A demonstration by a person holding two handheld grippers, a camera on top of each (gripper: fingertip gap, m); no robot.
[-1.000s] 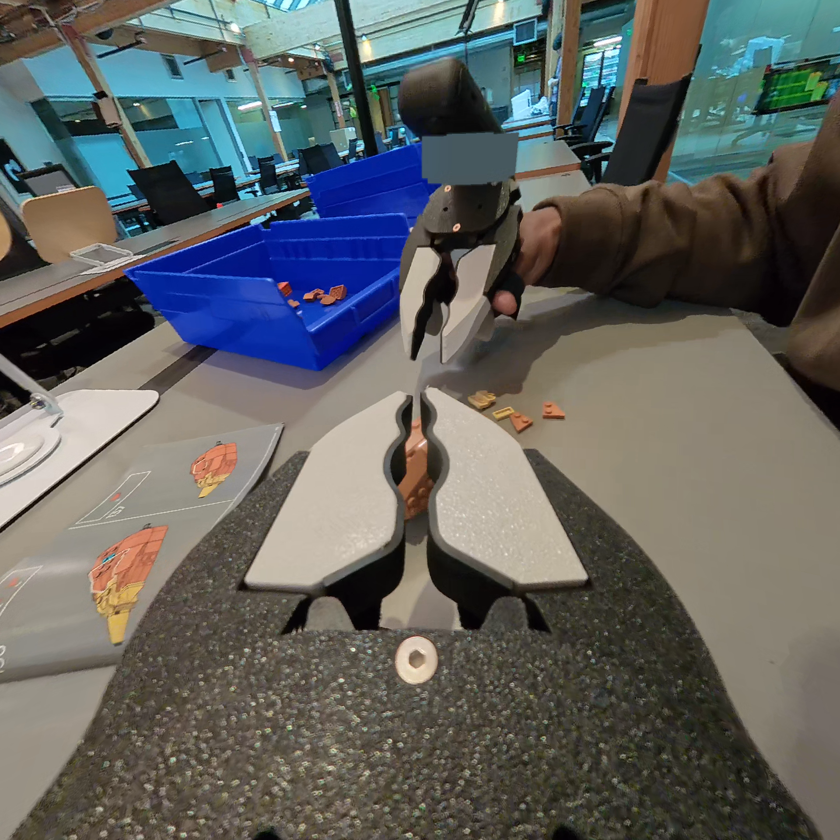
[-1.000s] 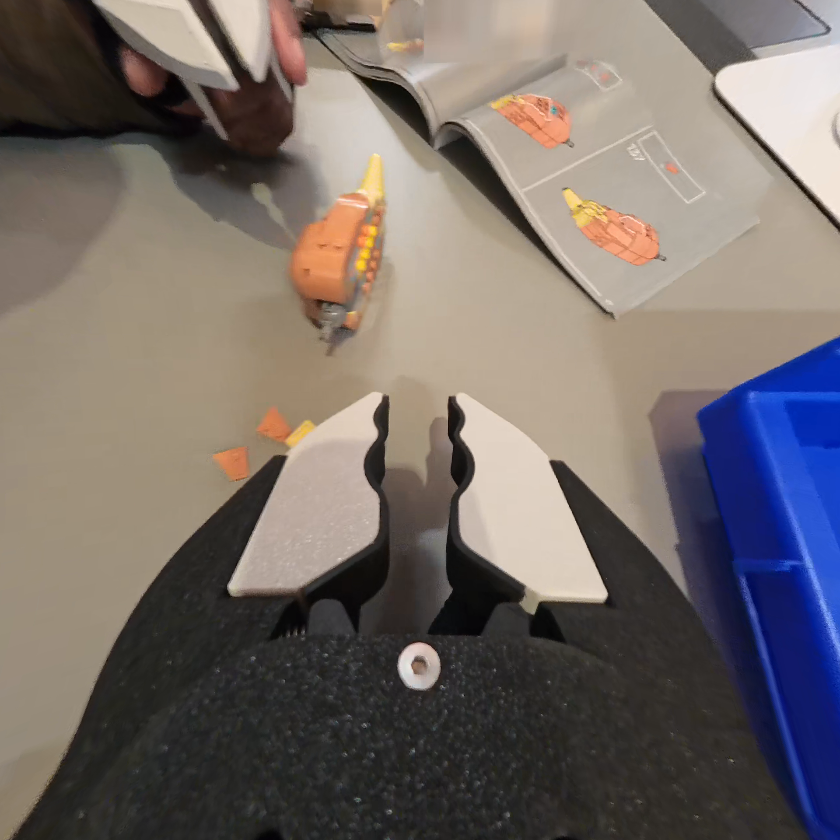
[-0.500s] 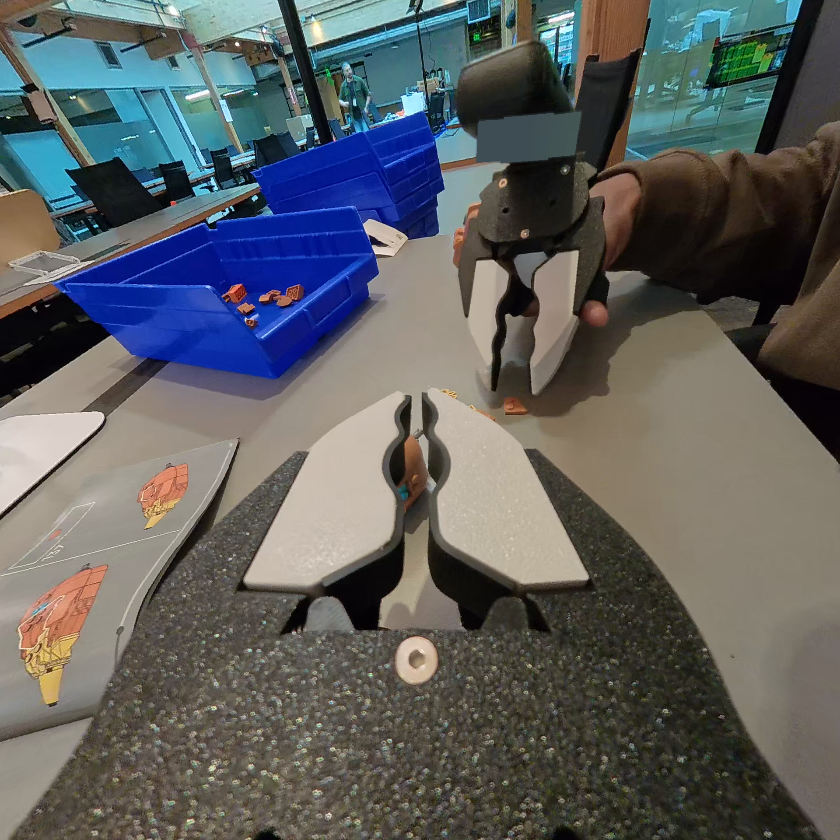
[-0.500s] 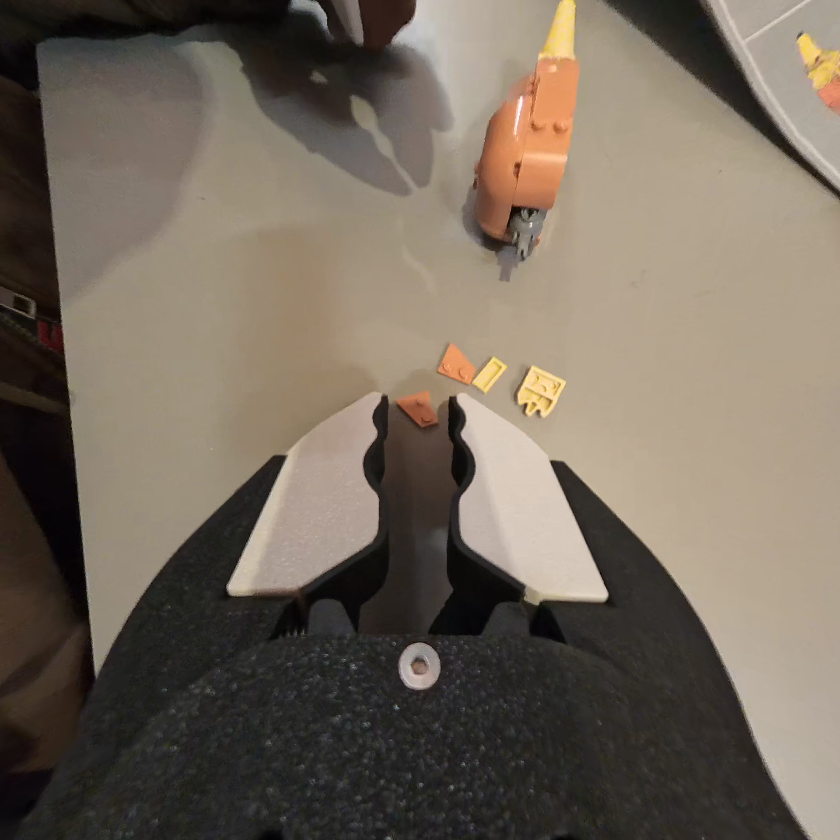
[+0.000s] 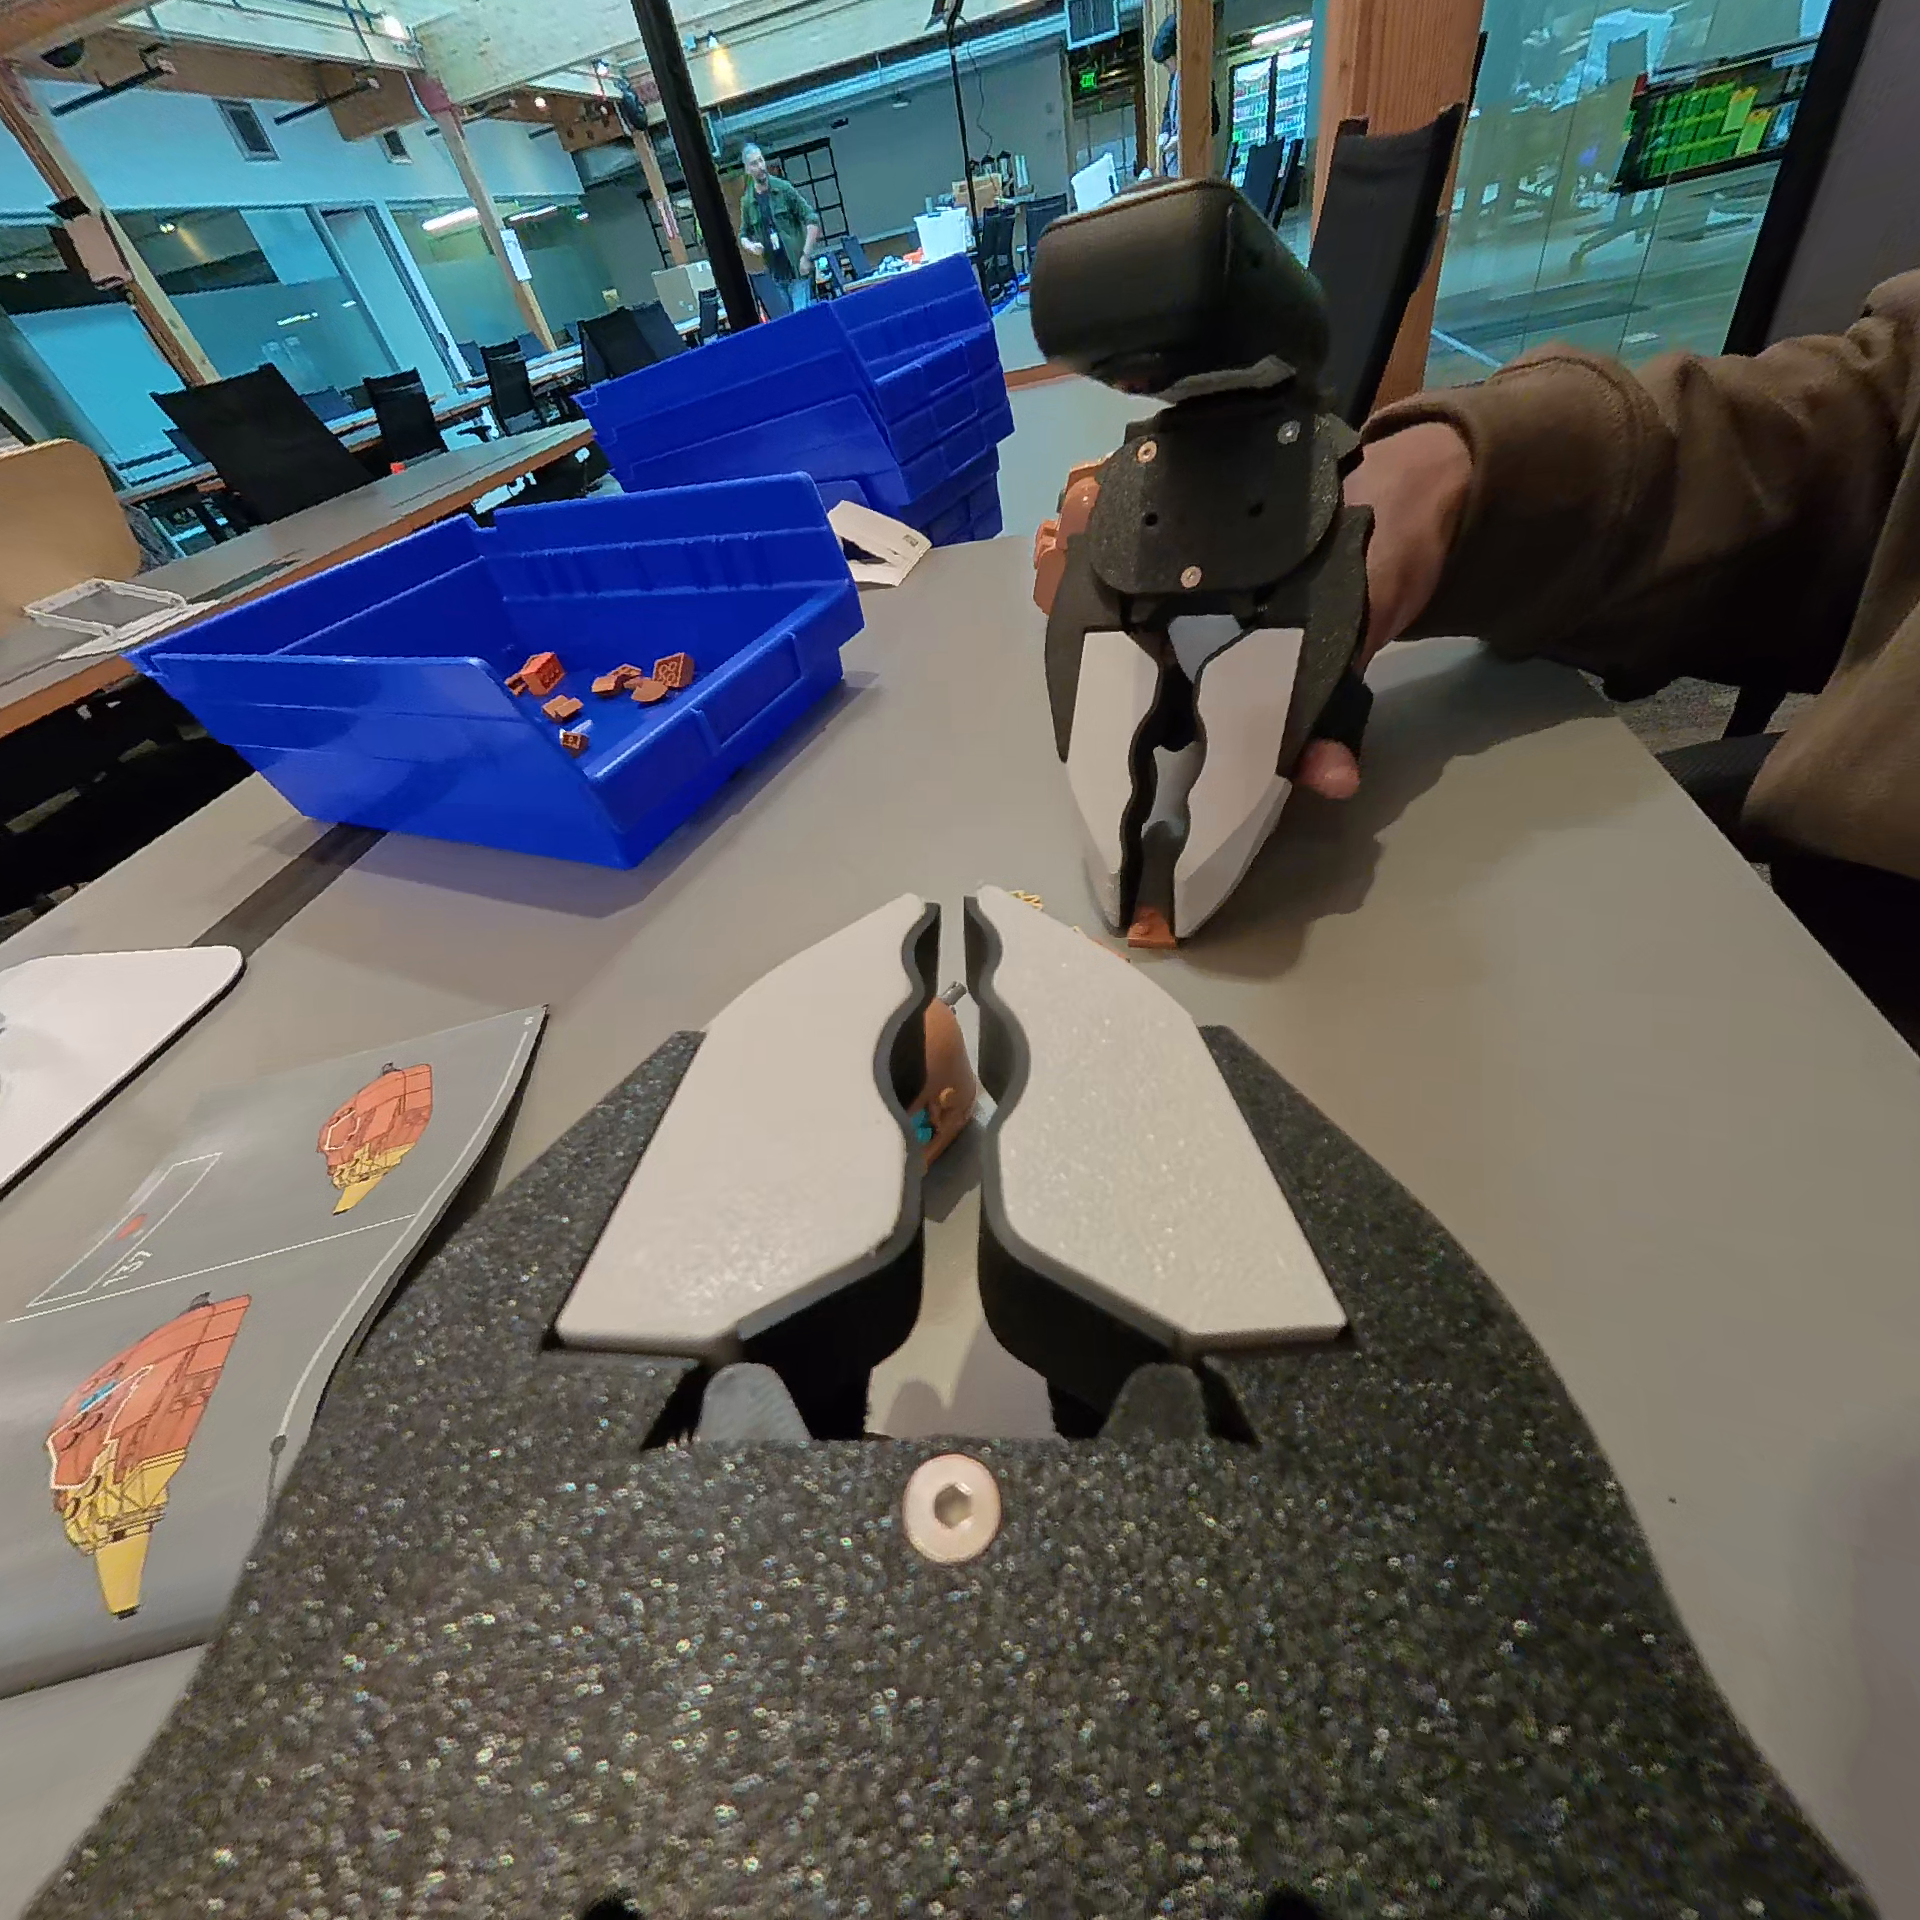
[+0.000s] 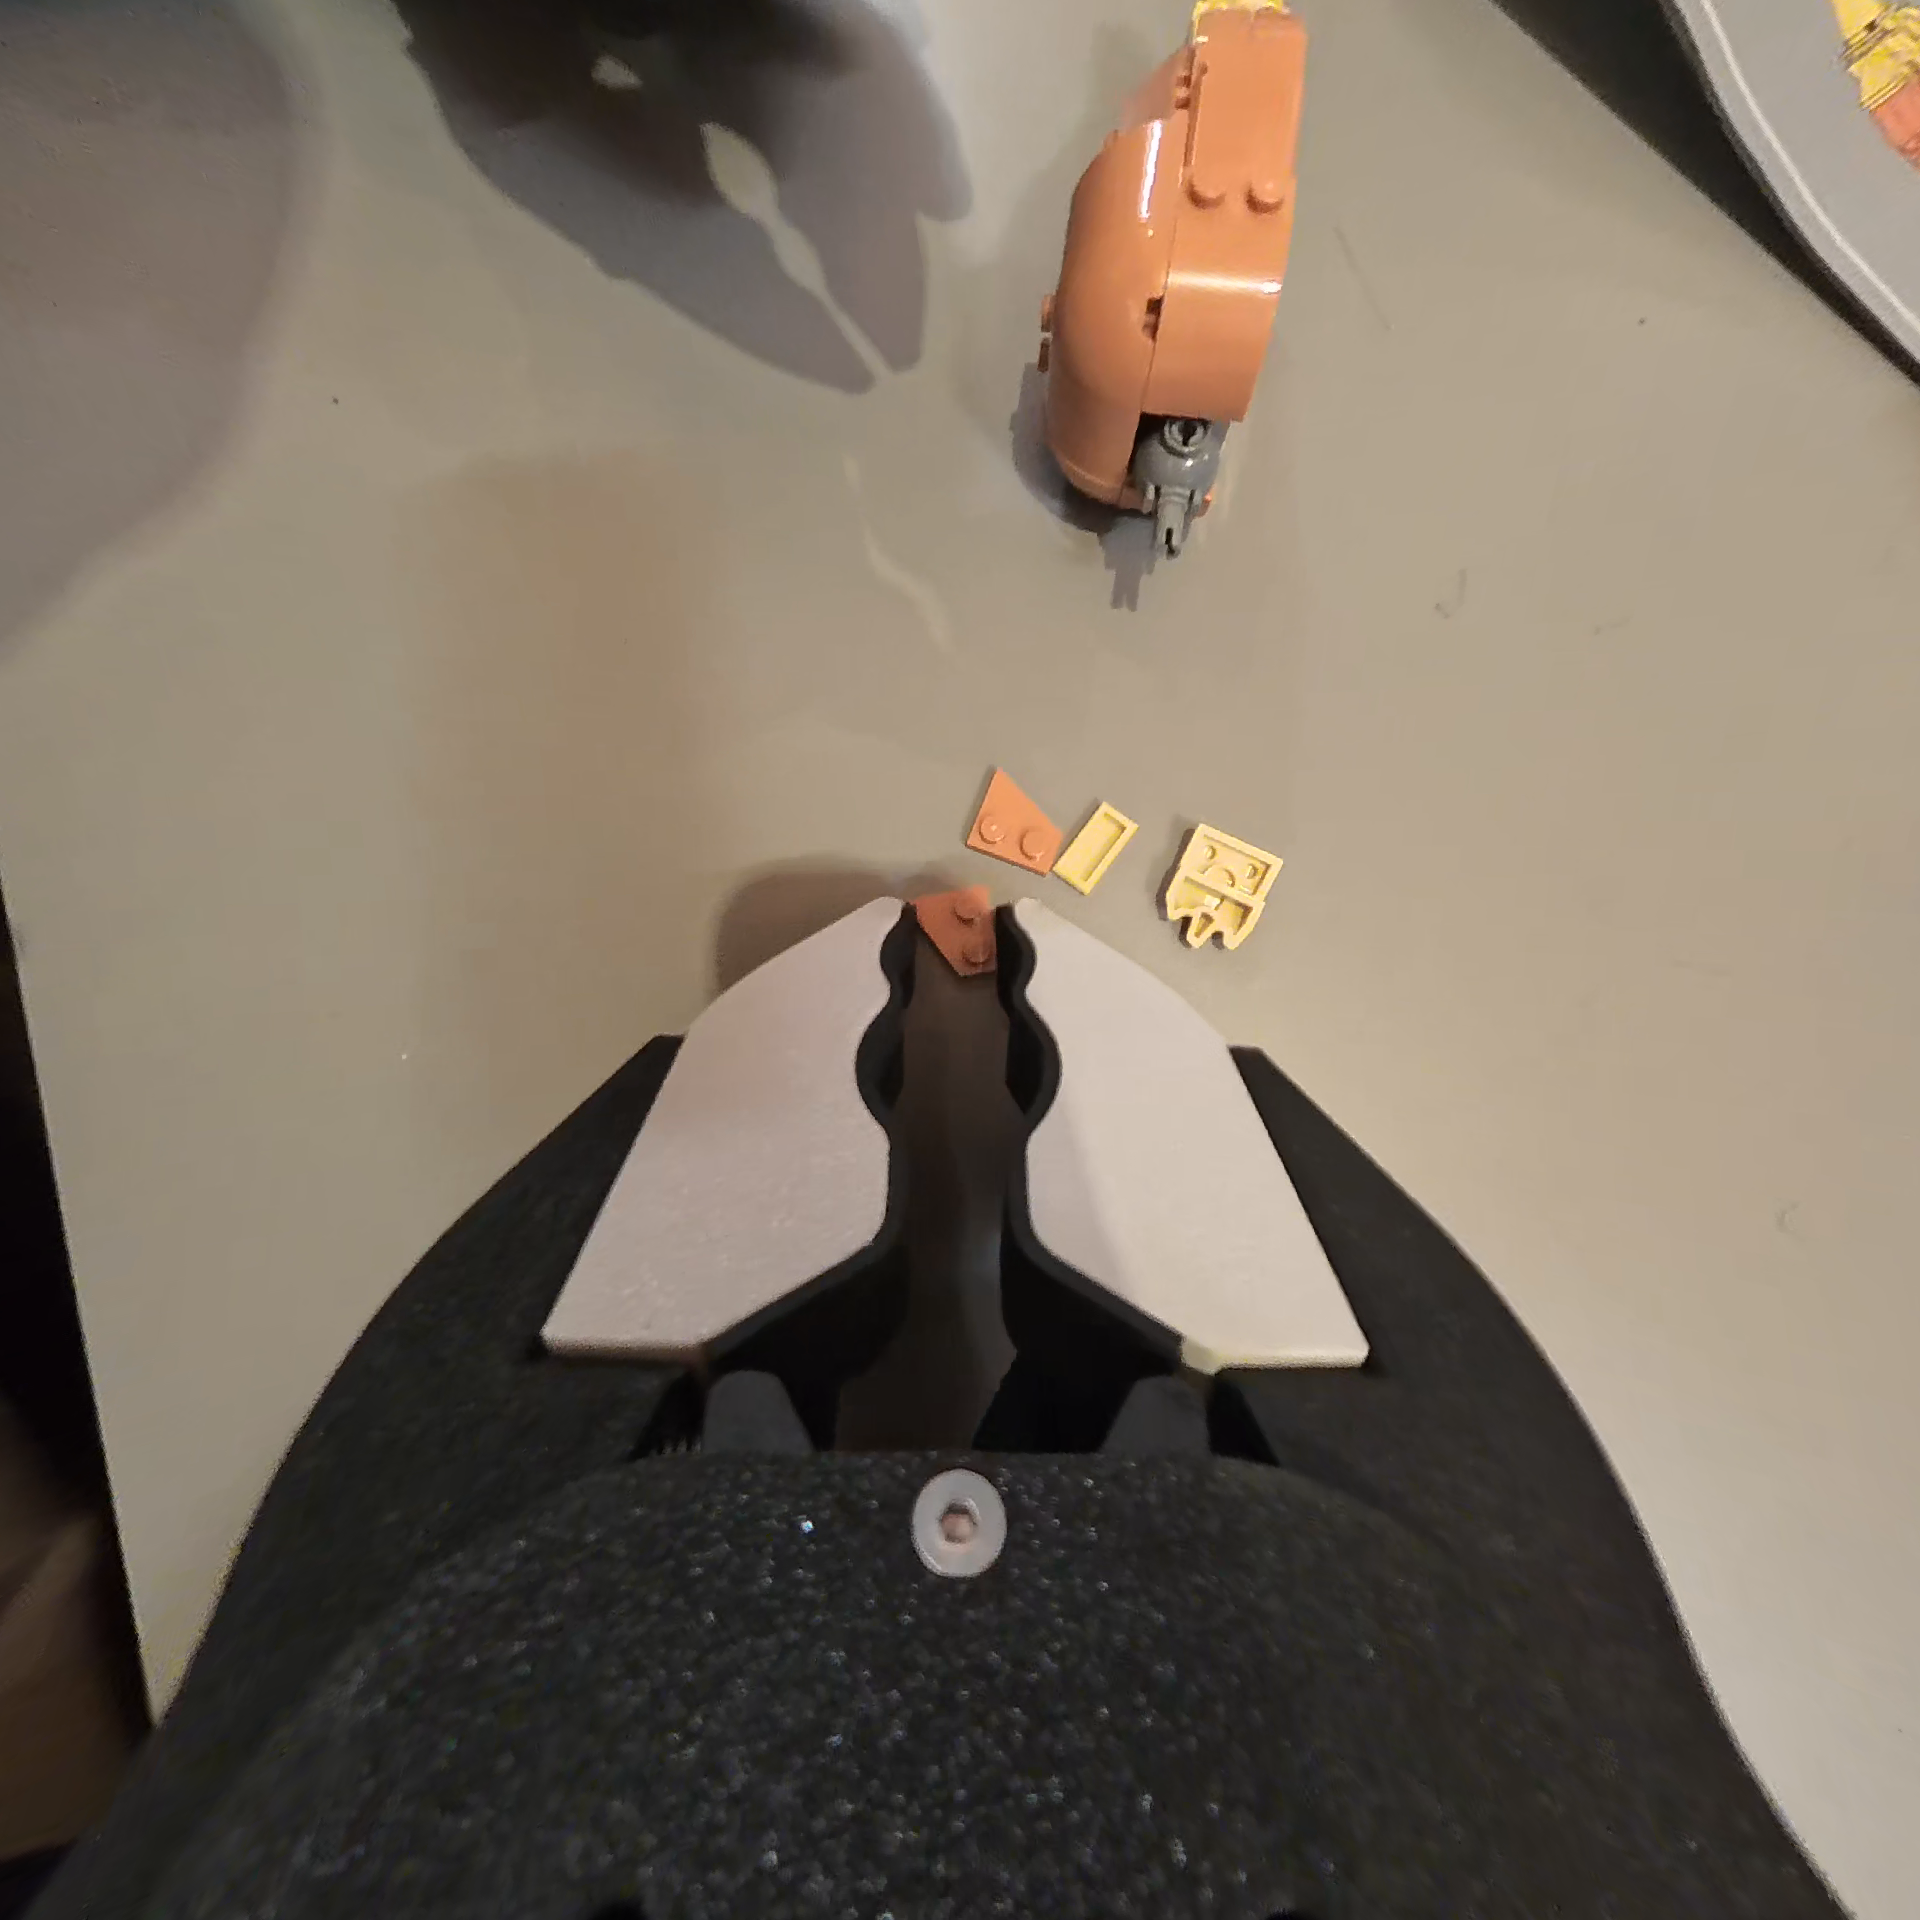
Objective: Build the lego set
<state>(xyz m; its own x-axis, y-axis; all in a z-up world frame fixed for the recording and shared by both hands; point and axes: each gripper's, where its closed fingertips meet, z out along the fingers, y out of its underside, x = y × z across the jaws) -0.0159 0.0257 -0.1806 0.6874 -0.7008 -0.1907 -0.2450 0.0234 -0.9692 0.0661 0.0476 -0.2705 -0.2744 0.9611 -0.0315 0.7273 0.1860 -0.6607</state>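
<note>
Grey table [image 5: 1455,1143] carries everything. At its far left lies a white board [image 5: 94,1018], and just beside it an open instruction booklet [image 5: 260,1247] with drawings of the model. Behind them stands a blue bin [image 5: 436,769] with a few brown bricks [image 5: 613,681] in it (more blue bins [image 5: 883,384] are stacked farther back).

In the middle, the left claw [image 5: 951,904] has its fingers drawn nearly together with only a thin slit at the tips, and it grips nothing. Through that slit shows the orange-brown lego model [image 5: 940,1070], which lies free on the table below; the right wrist view shows it on its side [image 6: 1174,291], a grey pin at its near end.

To the right, a hand [image 5: 1392,561] in a brown sleeve [image 5: 1662,499] holds the right claw [image 5: 1148,914] pointing down, its tips on the table. It is clenched on a small brown plate [image 5: 1151,928], pinched between the fingertips [image 6: 961,930] and resting on the table. Just past the tips lie three loose parts, left to right: a brown wedge [image 6: 1013,831], a yellow tile [image 6: 1096,847] touching it, and a yellow bracket [image 6: 1226,883] set slightly apart.
</note>
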